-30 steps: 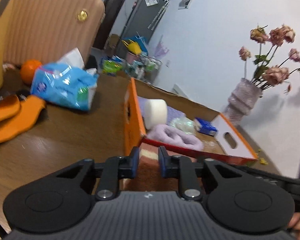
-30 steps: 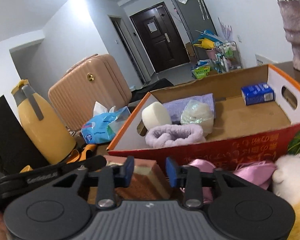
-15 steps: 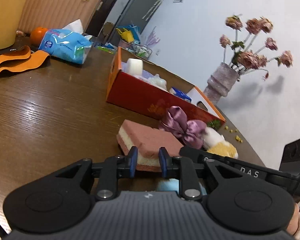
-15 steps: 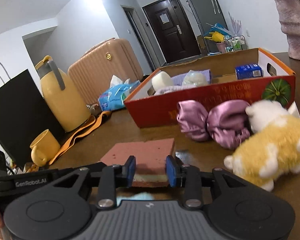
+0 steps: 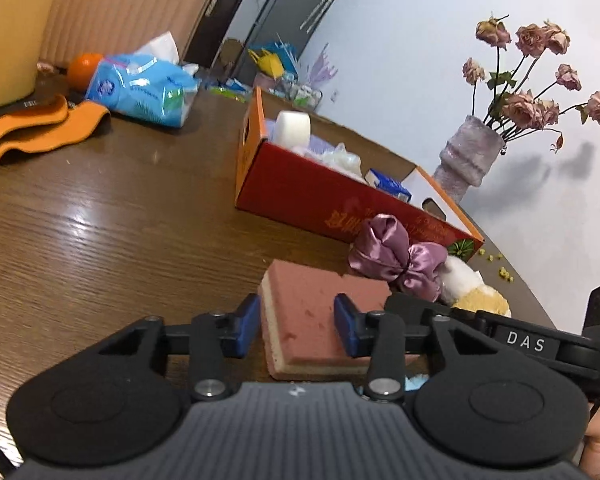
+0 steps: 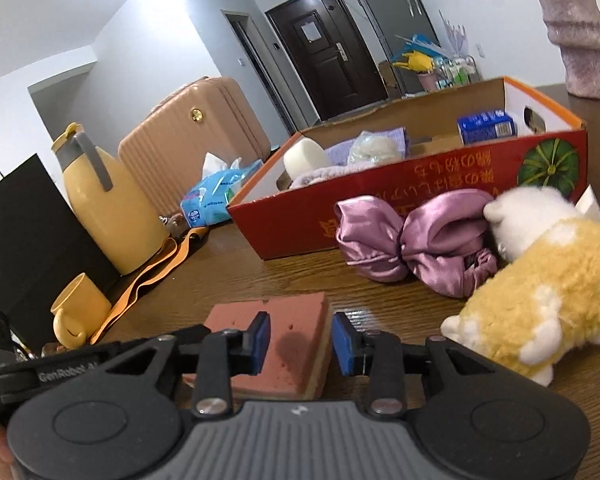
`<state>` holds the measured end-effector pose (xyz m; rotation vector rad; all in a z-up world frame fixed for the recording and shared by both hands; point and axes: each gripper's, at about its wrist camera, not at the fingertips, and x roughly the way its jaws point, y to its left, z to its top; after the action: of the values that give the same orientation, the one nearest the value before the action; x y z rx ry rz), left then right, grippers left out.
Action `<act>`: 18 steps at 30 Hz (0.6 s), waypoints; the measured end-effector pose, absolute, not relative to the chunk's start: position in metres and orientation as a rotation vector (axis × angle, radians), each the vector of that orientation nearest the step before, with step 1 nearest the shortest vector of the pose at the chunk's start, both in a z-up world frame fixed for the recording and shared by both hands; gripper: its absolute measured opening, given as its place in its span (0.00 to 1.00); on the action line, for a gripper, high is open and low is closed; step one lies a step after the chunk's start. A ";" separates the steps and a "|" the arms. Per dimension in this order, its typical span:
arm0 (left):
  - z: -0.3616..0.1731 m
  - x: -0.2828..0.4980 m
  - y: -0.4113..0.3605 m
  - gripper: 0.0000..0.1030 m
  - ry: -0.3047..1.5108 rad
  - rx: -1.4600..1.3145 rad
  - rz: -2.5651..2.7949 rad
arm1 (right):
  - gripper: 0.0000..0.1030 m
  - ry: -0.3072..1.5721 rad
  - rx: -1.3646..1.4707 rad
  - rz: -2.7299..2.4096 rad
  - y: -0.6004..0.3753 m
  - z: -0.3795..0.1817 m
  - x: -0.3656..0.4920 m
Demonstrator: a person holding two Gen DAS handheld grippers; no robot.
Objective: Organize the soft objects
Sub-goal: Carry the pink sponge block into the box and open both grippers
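Note:
A pink-topped sponge (image 5: 312, 312) lies flat on the wooden table (image 5: 100, 216), also in the right wrist view (image 6: 288, 344). My left gripper (image 5: 296, 326) is open with its blue pads on either side of the sponge. My right gripper (image 6: 300, 342) is open over the sponge's other end. A purple satin bow (image 5: 396, 258) (image 6: 412, 236) and a yellow-and-white plush toy (image 6: 548, 280) lie in front of the red cardboard box (image 5: 320, 196) (image 6: 420, 208). The box holds a white foam roll (image 6: 304, 156), a lilac headband, a cloth and a blue pack.
An orange strap (image 5: 32, 128), a blue tissue pack (image 5: 140, 88), an orange fruit and a yellow jug (image 6: 104, 200) stand at the table's far left. A yellow cup (image 6: 76, 312) and black bag are nearer. A vase of dried roses (image 5: 468, 160) stands behind the box.
Both grippers pulled back from the box and came down low by the sponge. Both have opened wider and now sit at the sponge's two ends.

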<state>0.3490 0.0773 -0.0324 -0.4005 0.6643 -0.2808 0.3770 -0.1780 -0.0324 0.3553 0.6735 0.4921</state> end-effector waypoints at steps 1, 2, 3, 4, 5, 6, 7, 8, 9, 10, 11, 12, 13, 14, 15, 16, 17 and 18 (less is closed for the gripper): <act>-0.035 0.350 0.078 0.29 0.673 -0.409 -0.292 | 0.25 0.679 0.362 0.500 -0.177 -0.035 0.378; -0.037 0.350 0.079 0.29 0.672 -0.422 -0.292 | 0.24 0.693 0.366 0.504 -0.176 -0.037 0.380; -0.037 0.350 0.079 0.28 0.672 -0.430 -0.292 | 0.23 0.691 0.363 0.499 -0.174 -0.038 0.380; -0.035 0.349 0.079 0.27 0.676 -0.443 -0.288 | 0.23 0.689 0.353 0.496 -0.173 -0.037 0.379; -0.033 0.348 0.079 0.25 0.673 -0.461 -0.287 | 0.22 0.689 0.333 0.492 -0.170 -0.035 0.378; -0.028 0.346 0.079 0.25 0.659 -0.475 -0.291 | 0.22 0.679 0.310 0.481 -0.168 -0.031 0.376; -0.023 0.343 0.078 0.25 0.643 -0.472 -0.292 | 0.22 0.660 0.300 0.474 -0.167 -0.026 0.373; -0.017 0.339 0.075 0.25 0.621 -0.459 -0.296 | 0.22 0.639 0.293 0.474 -0.168 -0.019 0.369; -0.010 0.335 0.071 0.24 0.602 -0.448 -0.304 | 0.21 0.611 0.285 0.473 -0.170 -0.011 0.362; -0.003 0.331 0.068 0.24 0.589 -0.446 -0.312 | 0.21 0.590 0.279 0.471 -0.172 -0.004 0.357; 0.003 0.326 0.064 0.24 0.574 -0.448 -0.323 | 0.21 0.568 0.273 0.469 -0.176 0.003 0.350; 0.009 0.320 0.059 0.24 0.559 -0.445 -0.335 | 0.21 0.548 0.271 0.464 -0.180 0.010 0.342; 0.014 0.315 0.054 0.24 0.547 -0.440 -0.346 | 0.21 0.529 0.276 0.460 -0.187 0.016 0.333; 0.017 0.311 0.048 0.25 0.540 -0.435 -0.360 | 0.21 0.518 0.282 0.456 -0.193 0.020 0.327; 0.019 0.307 0.040 0.25 0.542 -0.434 -0.379 | 0.21 0.511 0.290 0.446 -0.202 0.023 0.318; 0.021 0.306 0.033 0.25 0.548 -0.434 -0.396 | 0.21 0.506 0.298 0.434 -0.209 0.024 0.312; 0.021 0.303 0.025 0.25 0.552 -0.430 -0.411 | 0.21 0.502 0.313 0.420 -0.220 0.025 0.305; 0.022 0.301 0.015 0.25 0.553 -0.417 -0.428 | 0.21 0.500 0.329 0.406 -0.230 0.026 0.299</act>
<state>0.3010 0.0154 0.0222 -0.4168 0.5527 -0.4279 0.2986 -0.2302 0.0256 0.3292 0.4997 0.4065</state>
